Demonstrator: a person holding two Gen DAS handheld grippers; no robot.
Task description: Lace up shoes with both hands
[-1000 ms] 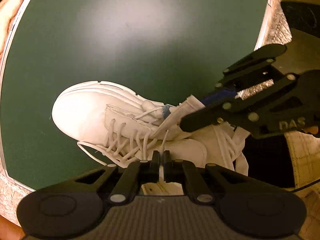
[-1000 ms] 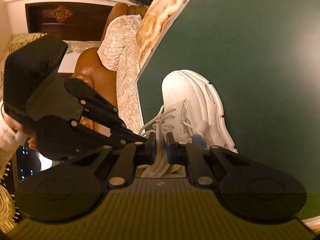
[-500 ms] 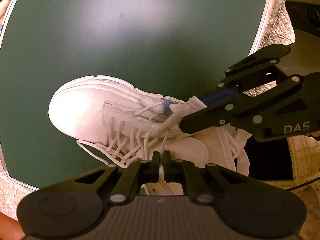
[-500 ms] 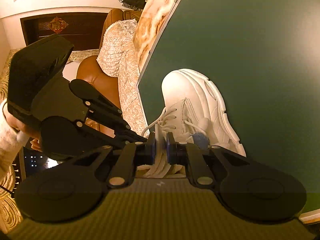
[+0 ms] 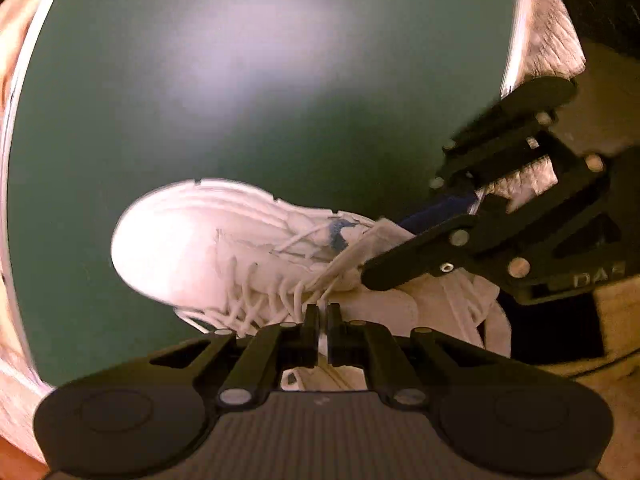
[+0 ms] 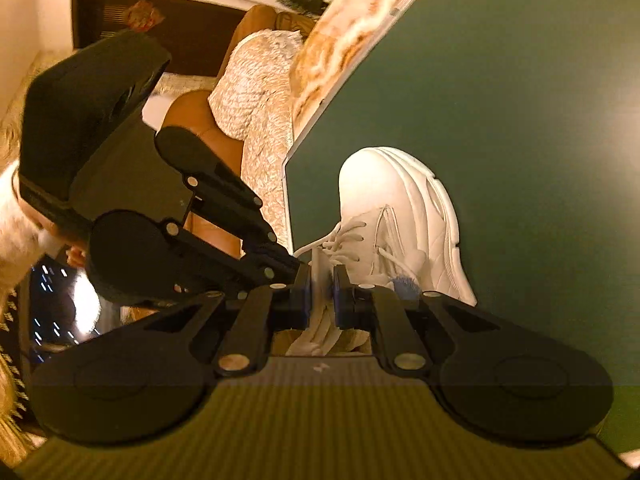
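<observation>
- My left gripper (image 5: 323, 316) has its jaws clenched on a strand of white lace (image 5: 320, 300), low in the middle of the left wrist frame.
- My right gripper (image 6: 322, 280) clamps a wider white piece, the shoe's tongue or bunched laces; I cannot tell which.
- The white shoe (image 5: 192, 240) lies on the green desk (image 5: 240, 80), toe toward the left of that frame, laces loose across its eyelets.
- In the right wrist frame the shoe (image 6: 400, 208) sits at centre, near the desk's left edge.

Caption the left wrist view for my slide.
Left tongs pinch a white lace over a white leather sneaker on a green mat.
</observation>
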